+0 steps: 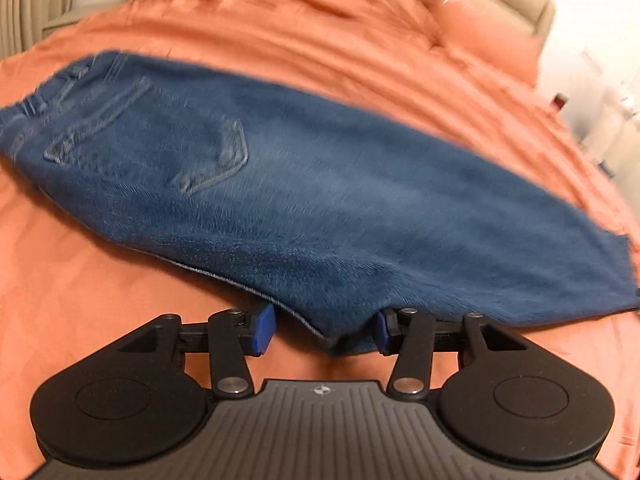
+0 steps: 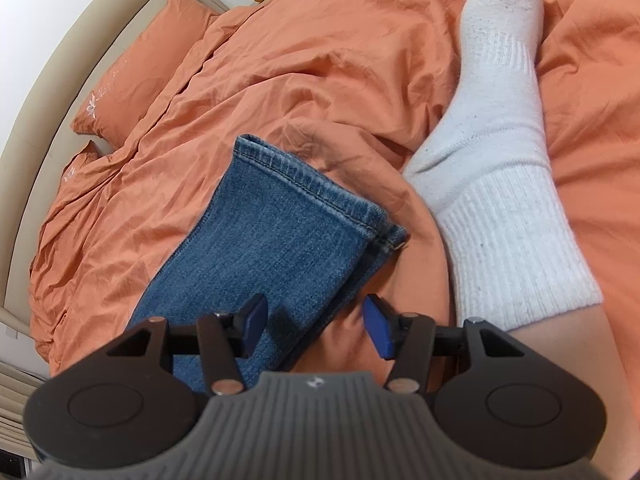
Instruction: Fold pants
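In the left wrist view, the left claw [image 1: 326, 330] is spread, its blue pads [image 1: 265, 330] on either side of the near edge of the jeans [image 1: 304, 200], with a fold of denim bulging between them; the pads do not pinch it. The jeans lie flat across the orange bed [image 1: 100, 300], back pocket [image 1: 160, 136] and waistband toward the far left. The picture is blurred. An orange pillow [image 1: 480, 24] lies far right.

In the right wrist view, the right claw [image 2: 316, 330] is spread above a jeans leg whose hem [image 2: 308, 188] points away. Right of the leg rests a foot in a white sock [image 2: 496, 160]. Pillows lie far left by the beige headboard [image 2: 60, 80].
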`<state>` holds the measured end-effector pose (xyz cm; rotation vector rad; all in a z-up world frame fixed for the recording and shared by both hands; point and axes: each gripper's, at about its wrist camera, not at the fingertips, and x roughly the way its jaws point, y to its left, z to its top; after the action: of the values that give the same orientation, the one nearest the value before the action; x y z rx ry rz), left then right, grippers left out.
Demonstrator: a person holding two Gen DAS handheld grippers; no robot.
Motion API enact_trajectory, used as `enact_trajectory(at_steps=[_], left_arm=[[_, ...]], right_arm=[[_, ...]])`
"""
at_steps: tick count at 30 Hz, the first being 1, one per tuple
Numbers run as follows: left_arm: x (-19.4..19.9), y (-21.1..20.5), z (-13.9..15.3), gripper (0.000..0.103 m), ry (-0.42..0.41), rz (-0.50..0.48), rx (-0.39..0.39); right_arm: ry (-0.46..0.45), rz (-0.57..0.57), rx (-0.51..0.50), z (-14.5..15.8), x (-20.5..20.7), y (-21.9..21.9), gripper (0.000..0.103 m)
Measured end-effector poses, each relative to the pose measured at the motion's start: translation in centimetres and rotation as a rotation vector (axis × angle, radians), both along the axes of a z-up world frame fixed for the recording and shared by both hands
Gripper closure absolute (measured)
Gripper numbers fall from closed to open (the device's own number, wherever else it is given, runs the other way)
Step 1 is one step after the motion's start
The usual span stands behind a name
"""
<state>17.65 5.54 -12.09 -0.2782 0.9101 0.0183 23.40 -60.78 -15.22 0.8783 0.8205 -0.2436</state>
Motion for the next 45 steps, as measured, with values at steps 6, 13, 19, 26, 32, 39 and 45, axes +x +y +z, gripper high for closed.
enact_trajectory(at_steps=[6,13,19,26,32,39,45], left_arm=[[0.1,-0.4,3.7,0.092,-0.014,0.036,0.032],[1.6,0.0,-0.3,0.093,0.189,0.034,0.038],[2.6,0.4,-0.5,0.089,0.267,0.017,0.010],[0.4,-1.4,2.9,0.083,0.304,-0.188,0.063],[-0.1,-3.4,6.1,0.083,0.193,-0.306,0.033],[4.2,-8.5,5.9,0.083,0.118,-0.444,0.088],[8.3,-14.3,3.8,0.083,0.062,-0.567,0.203]], right_arm=[[-0.032,-0.050,0.051,-0.1,-0.8,-0.8,0.054],[-0.030,-0.066,0.071,-0.3,-0.8,-1.1,0.057],[-0.035,-0.105,0.128,-0.9,-1.3,-2.1,0.070],[-0.024,-0.120,0.167,-1.4,-0.9,-2.4,0.070],[-0.035,-0.181,0.230,-2.2,-0.1,-2.6,0.070],[-0.169,-0.186,0.245,-0.9,-1.1,-4.0,0.084],[-0.149,-0.152,0.173,-0.1,-0.6,-3.6,0.099]])
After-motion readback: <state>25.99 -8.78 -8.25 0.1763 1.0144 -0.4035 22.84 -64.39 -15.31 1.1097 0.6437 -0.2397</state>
